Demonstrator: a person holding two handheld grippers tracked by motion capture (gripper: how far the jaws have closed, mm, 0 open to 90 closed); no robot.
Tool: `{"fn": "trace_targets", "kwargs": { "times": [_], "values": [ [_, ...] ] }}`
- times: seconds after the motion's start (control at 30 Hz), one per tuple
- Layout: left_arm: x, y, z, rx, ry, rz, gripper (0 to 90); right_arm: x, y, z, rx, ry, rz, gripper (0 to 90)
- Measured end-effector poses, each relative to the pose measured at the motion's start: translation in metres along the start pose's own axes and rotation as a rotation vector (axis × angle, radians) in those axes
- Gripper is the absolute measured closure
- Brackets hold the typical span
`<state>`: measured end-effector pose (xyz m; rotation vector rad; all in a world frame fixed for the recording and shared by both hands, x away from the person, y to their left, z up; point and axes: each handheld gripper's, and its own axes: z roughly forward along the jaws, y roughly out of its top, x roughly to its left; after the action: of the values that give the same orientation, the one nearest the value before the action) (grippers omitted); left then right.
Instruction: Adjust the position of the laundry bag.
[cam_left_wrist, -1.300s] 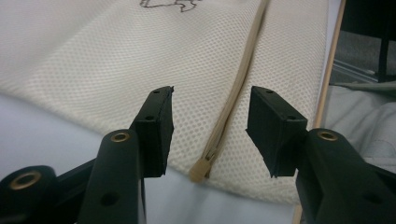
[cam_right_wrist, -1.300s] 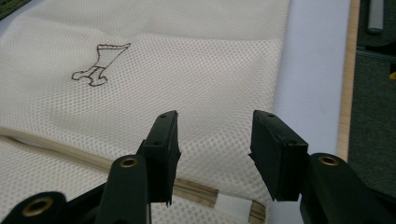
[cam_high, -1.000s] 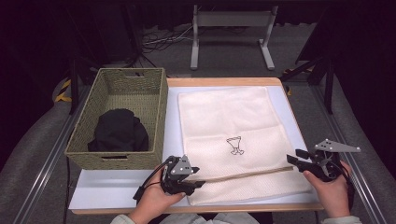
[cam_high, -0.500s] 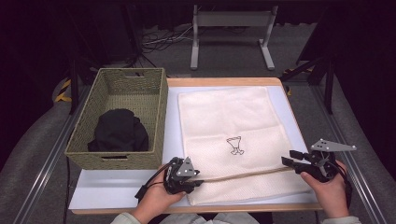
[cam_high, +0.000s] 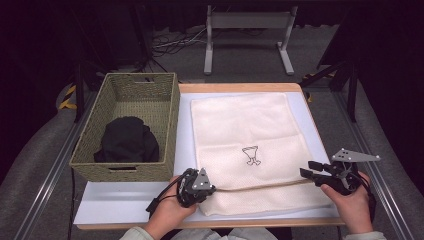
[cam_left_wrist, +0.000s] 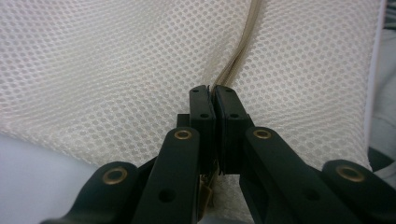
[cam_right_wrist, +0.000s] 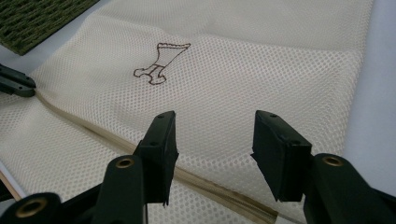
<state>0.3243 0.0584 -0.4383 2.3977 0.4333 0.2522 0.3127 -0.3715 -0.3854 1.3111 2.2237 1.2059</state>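
Cream honeycomb-mesh bag (cam_high: 250, 145) lying flat, left gripper (cam_left_wrist: 214, 100) pinching its beige zipper strip (cam_left_wrist: 240, 51), right gripper (cam_right_wrist: 215, 140) spread apart above

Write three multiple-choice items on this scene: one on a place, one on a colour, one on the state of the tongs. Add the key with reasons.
1. Where does the black bundled cloth lie?
A. in the olive woven basket
B. on the cream mesh bag
C. on the floor

2. What colour is the small outline figure on the bag?
A. green
B. dark brown
C. blue

3. How do the left tongs stand?
A. wide open above the bag
B. shut on the beige zip strip
C. inside the basket

Key: A, the cloth sits within the basket walls; B, the lines look dark brown; B, the jaws meet on the strip, while the right tongs stand open.
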Motion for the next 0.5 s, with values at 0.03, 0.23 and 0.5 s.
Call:
{"fn": "trace_targets", "kwargs": {
  "times": [0.03,0.23,0.5],
  "values": [
    [0.000,0.000,0.000,0.000,0.000,0.000,87.5,0.000,0.000,0.000,0.000,0.000,0.000,50.1],
    [0.015,-0.004,-0.023,-0.035,0.088,-0.019,87.4,0.005,0.004,0.006,0.017,0.026,-0.031,52.8],
    [0.016,-0.012,-0.029,-0.022,0.073,-0.022,87.3,0.023,0.006,0.025,0.100,0.110,-0.175,54.8]
  ]
}}
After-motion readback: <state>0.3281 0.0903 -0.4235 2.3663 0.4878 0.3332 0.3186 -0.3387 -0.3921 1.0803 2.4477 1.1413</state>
